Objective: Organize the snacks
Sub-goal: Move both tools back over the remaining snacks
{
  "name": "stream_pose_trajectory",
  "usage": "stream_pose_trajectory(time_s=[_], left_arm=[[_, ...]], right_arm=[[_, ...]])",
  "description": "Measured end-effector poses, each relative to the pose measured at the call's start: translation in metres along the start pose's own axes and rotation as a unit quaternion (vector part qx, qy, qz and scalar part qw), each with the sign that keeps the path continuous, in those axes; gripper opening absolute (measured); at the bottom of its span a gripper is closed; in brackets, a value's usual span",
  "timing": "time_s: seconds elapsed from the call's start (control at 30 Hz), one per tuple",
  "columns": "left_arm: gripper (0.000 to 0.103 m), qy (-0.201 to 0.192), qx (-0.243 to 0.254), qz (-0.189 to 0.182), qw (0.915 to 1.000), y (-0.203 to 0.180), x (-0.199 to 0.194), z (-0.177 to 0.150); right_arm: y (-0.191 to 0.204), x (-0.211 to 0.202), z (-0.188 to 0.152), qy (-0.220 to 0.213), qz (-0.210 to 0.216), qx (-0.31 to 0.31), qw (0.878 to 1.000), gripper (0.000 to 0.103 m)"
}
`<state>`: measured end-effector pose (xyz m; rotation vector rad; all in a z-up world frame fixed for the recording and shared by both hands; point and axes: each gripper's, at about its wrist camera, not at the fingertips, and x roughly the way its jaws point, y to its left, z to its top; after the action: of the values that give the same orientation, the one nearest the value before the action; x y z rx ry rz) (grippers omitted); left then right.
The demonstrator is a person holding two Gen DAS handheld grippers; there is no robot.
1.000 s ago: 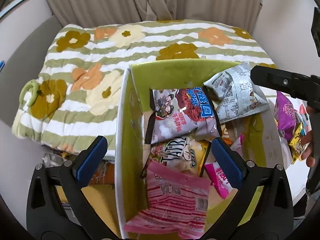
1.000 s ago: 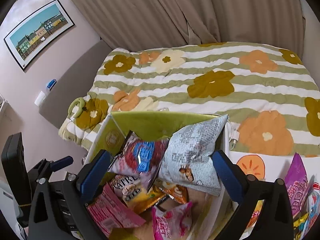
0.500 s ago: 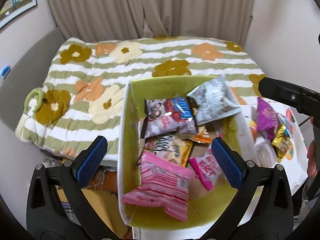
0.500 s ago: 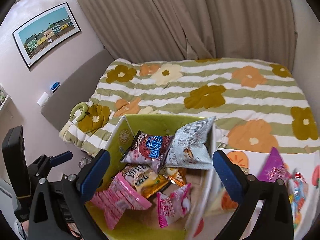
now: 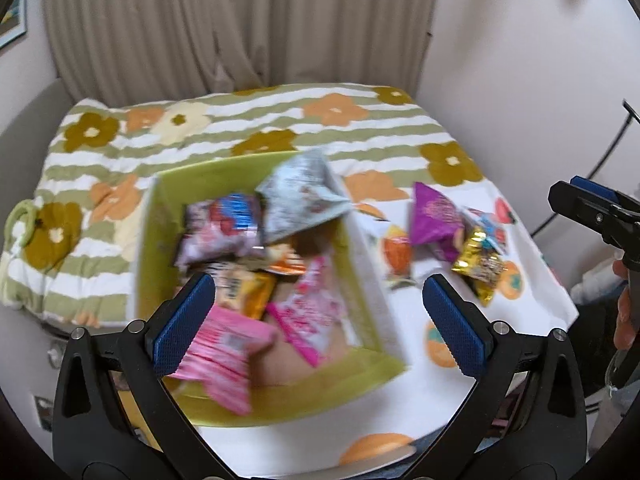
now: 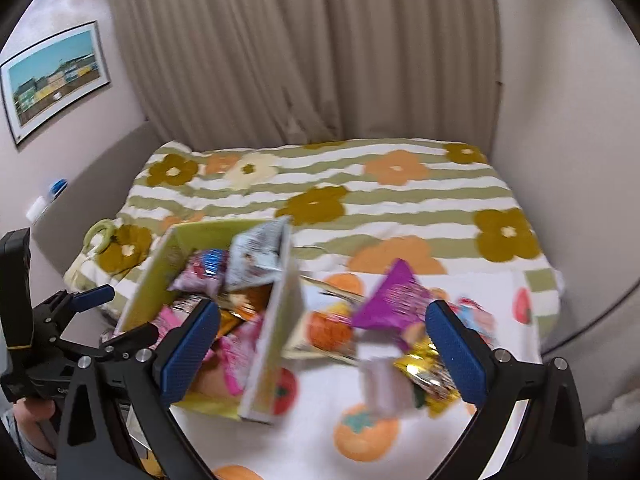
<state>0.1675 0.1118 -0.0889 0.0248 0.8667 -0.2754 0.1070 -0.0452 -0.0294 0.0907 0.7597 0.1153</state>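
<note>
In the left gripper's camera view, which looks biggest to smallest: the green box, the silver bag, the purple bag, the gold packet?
1. Green box
2. Silver bag
3. Purple bag
4. Gold packet

The silver and purple bags look fairly close, and the view is blurred.

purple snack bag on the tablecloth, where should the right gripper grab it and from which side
Probably the upper corner of the purple snack bag. It stands puffed like a pyramid on the tablecloth, outside the green box, its peak pointing up and free. Bring the right gripper, fingers open, down from above and pinch the flat seam at that peak. The gold packet crowds its base, so a low side approach looks worse.
</note>
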Motion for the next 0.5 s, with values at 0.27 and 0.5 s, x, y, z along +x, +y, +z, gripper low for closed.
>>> stream_pose_trajectory(time_s=[0.27,0.5], left_arm=[[0.103,0.022,0.017,-0.032,0.9991,-0.092,0.028,0.001],[0.103,0.072,-0.024,-0.028,0.9967,-0.143,0.080,-0.010]], right_arm=[[-0.077,-0.023,-0.014,-0.011,-0.009,0.026,1.000,0.102],[-0.143,0.001,-0.019,0.025,0.015,0.012,1.000,0.102]])
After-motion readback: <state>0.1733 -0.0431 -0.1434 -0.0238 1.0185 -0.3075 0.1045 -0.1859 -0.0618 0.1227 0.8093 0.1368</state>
